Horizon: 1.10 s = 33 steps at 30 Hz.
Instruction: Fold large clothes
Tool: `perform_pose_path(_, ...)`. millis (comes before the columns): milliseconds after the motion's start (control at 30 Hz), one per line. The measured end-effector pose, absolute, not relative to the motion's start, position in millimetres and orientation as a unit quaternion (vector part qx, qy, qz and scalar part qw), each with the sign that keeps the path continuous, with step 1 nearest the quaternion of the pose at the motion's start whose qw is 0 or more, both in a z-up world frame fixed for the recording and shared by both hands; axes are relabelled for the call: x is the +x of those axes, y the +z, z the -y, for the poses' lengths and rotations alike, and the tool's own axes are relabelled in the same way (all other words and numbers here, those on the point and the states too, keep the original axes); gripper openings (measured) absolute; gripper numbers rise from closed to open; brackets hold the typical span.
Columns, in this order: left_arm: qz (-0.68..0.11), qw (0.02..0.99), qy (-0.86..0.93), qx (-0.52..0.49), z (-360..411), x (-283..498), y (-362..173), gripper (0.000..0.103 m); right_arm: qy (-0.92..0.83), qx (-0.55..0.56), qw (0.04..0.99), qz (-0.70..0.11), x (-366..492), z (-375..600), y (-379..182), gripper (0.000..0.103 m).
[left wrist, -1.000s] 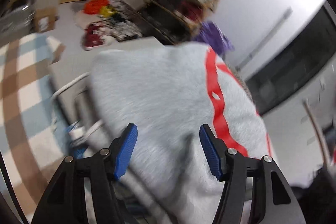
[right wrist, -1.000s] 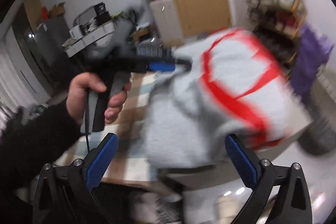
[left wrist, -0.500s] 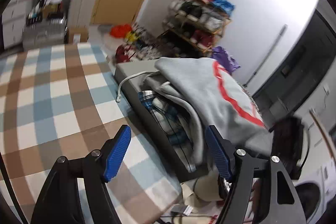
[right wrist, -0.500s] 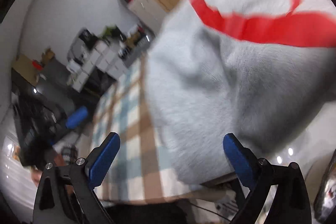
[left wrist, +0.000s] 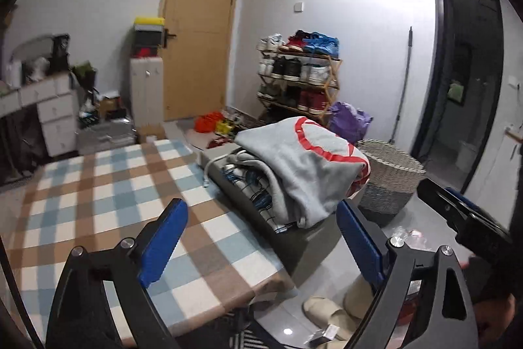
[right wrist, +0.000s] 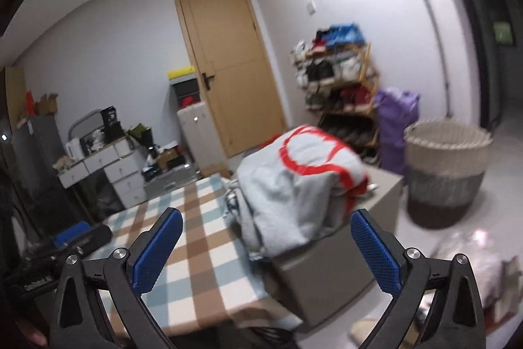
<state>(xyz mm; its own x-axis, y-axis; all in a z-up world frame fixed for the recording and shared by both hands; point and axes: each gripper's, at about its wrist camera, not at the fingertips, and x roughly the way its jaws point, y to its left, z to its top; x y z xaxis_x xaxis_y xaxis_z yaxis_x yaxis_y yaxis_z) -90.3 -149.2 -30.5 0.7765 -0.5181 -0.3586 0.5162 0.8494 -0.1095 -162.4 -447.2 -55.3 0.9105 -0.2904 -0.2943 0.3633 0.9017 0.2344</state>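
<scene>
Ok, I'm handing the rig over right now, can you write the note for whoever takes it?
Left gripper: open, empty, above the checked table.
Right gripper: open, empty, facing the pile.
Grey sweatshirt with red print: folded, lying on top of the clothes stack on the grey box beside the table.
Done: this garment looks folded and stacked.
Left: no garment lies on the table; fetch the next one, perhaps from the woven basket, whose contents are not visible.

A folded grey sweatshirt (left wrist: 304,165) covers most of the plaid garment (left wrist: 258,198) beneath it. The right wrist view is motion-blurred, smearing the shoe rack (right wrist: 340,80) and a pale heap (right wrist: 470,257), possibly bags, on the floor. The picture's edge cuts off the woven basket's (left wrist: 389,172) far side.
</scene>
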Motion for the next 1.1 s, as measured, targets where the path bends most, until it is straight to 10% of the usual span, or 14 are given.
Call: perform_pose_path(1100,-0.154,0.949,-0.276,-0.014,165,-136,-38,0.090,-0.224,0.092,0.969,-0.052,-257,396,-48,0.103)
